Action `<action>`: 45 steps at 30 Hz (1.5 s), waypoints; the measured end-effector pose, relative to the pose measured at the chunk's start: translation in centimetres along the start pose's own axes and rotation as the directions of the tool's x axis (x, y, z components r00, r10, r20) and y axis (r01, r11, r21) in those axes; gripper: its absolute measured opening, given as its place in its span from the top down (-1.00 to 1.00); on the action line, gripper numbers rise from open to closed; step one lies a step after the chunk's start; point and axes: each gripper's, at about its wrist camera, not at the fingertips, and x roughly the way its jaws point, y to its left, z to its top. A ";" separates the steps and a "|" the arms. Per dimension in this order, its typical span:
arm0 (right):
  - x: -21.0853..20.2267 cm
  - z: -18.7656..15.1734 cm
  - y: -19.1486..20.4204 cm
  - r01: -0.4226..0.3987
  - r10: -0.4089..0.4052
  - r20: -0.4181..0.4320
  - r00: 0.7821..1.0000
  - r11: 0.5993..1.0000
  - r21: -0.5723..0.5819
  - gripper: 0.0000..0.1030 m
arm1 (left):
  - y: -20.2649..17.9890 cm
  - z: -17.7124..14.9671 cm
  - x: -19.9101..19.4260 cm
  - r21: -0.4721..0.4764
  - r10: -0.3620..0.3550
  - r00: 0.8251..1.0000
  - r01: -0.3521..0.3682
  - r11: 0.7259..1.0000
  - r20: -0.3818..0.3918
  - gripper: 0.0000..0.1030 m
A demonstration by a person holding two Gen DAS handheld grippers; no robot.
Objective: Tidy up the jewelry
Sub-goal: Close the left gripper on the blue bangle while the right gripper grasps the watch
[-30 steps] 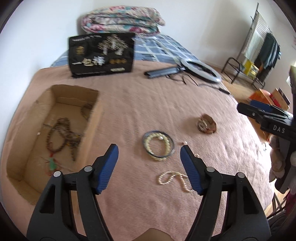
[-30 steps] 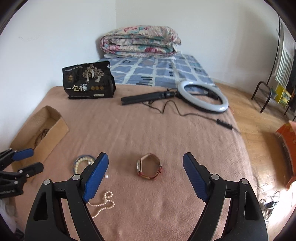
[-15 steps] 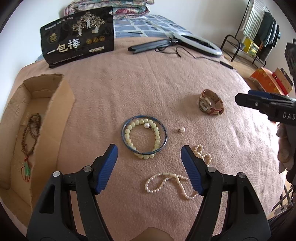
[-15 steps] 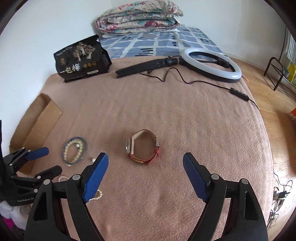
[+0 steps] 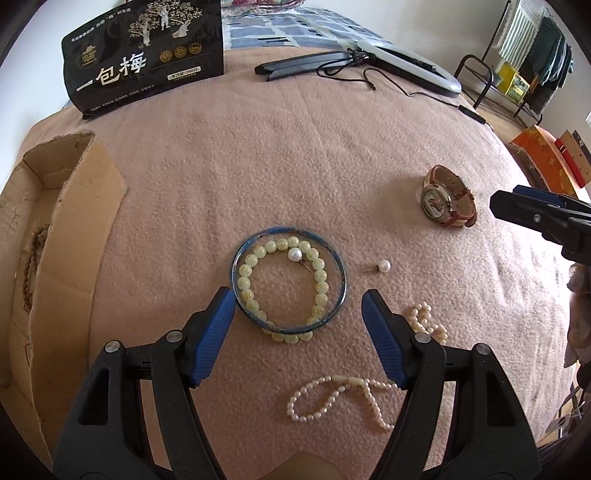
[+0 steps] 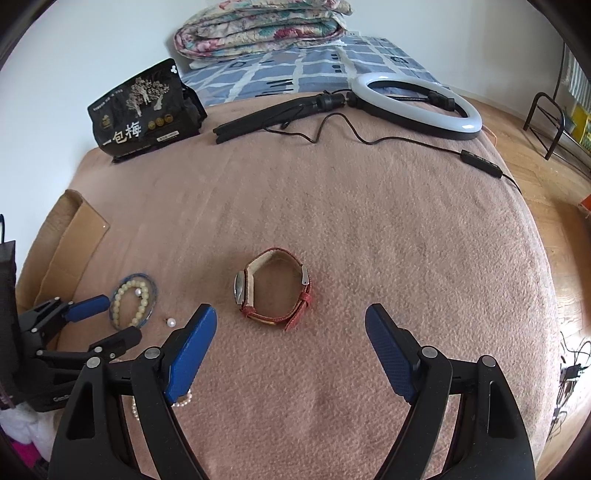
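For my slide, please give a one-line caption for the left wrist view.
Open left gripper poised over blue bangle and jade-colored bead bracelet, with pearl earring beside them.

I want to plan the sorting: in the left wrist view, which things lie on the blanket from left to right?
cardboard box → blue bangle → loose pearl stud → watch

Black snack bag (image 5: 144,55), ring light (image 6: 417,105), folded quilt (image 6: 258,27), pink blanket (image 6: 351,221), clothes rack (image 5: 532,66)
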 end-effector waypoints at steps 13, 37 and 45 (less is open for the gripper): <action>2.0 0.2 0.7 -0.021 0.021 -0.034 0.999 1.000 0.009 -0.60 | 0.2 0.8 1.7 -0.001 0.011 1.000 -0.011 1.000 -0.025 -0.53; 5.9 0.9 2.5 0.060 -0.062 -0.111 0.992 0.998 -0.022 -0.09 | 0.3 0.9 0.9 -0.011 -0.028 0.999 0.028 1.000 0.023 -0.42; 5.3 0.8 1.9 0.038 -0.039 -0.093 0.995 0.999 -0.015 -0.07 | 0.3 1.0 0.0 -0.008 -0.030 0.999 0.030 1.000 0.045 -0.42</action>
